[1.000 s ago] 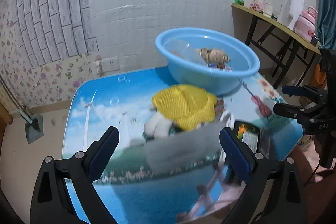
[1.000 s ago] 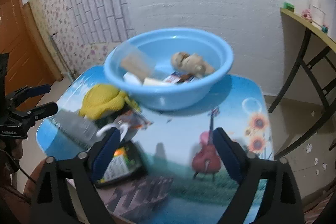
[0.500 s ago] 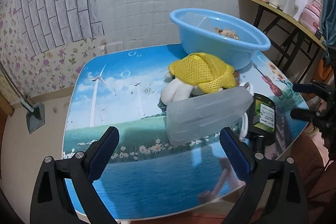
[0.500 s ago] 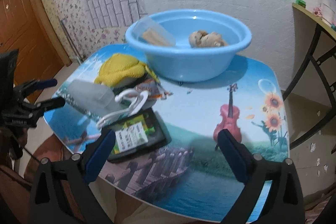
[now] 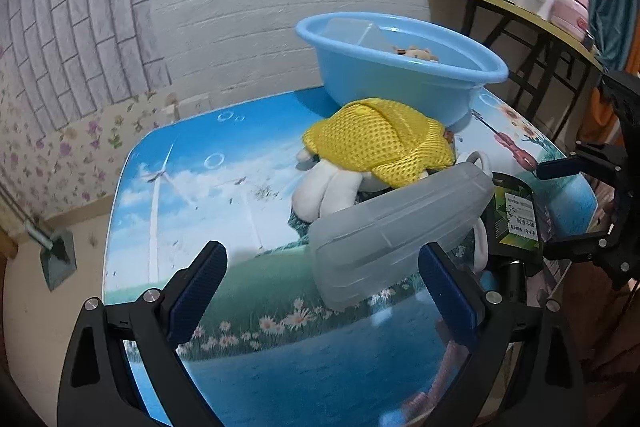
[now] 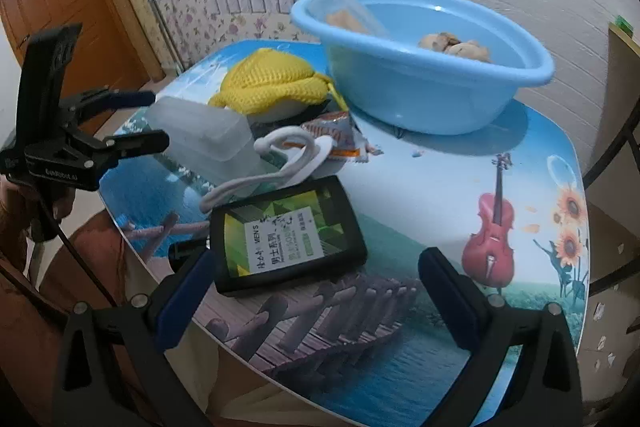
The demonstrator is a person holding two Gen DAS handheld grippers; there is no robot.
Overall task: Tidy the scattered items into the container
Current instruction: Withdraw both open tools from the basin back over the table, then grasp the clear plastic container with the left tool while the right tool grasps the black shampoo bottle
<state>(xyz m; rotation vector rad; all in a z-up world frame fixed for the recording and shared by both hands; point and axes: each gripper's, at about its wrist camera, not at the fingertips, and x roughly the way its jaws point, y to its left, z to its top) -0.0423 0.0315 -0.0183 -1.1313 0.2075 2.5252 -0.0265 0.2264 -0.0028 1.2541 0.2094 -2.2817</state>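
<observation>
Jaws apart on both left gripper and right gripper, empty, above surface near frosted box, black case, blue basin.

From the left wrist we look low across the table toward the basin; from the right wrist, slightly higher, toward the basin too. Both views share the yellow cloth and clear box.

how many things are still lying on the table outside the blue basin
5: yellow mesh pouch beside the basin, white plush under it, frosted plastic box, snack packet, black packet nearest. More may be hidden underneath.
</observation>
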